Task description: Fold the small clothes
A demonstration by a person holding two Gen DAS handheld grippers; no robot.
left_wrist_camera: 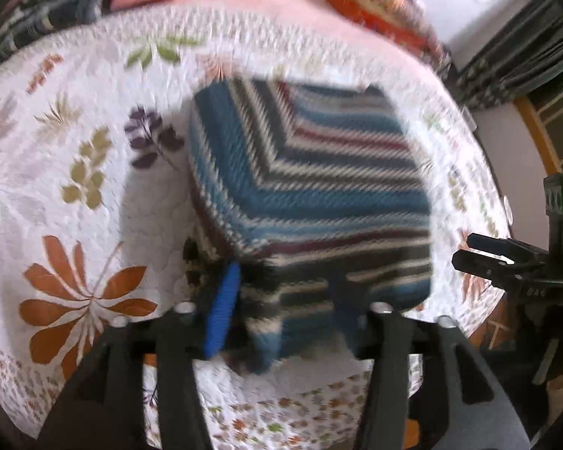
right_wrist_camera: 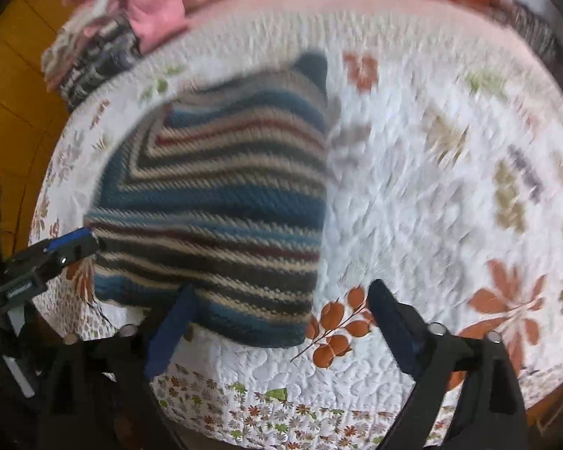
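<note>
**Mia:** Flowers and leaves cover the white quilt (right_wrist_camera: 413, 195) on the bed, and a pile of other clothes (right_wrist_camera: 105, 41) sits at the far edge. Where is the thing we fold?

**Ben:** It is the stripy knit sweater (right_wrist_camera: 221, 202). It lies in the middle of the quilt, already folded into a chunky square. Both pictures are blurry, though.

**Mia:** What is the left gripper (left_wrist_camera: 277, 300) doing?

**Ben:** It reaches in low from the near side. Its 2 fingers (left_wrist_camera: 223, 311) sit on either side of the near edge of the sweater, and some cloth bunches between them. I think they are pinching it, but the blur makes me unsure.

**Mia:** And the right gripper (right_wrist_camera: 277, 311)?

**Ben:** It is low at the near edge too, pointing forward. Its fingers are spread wide. 1 finger touches the near hem and the other hovers over bare quilt. It holds nothing.

**Mia:** What could go wrong?

**Ben:** If only the left side lifts, the heavy knit could sag and the neat fold could fall open. A fast pull could drag the whole square off the near edge of the bed. The grippers are close, so they could bump too.
</note>
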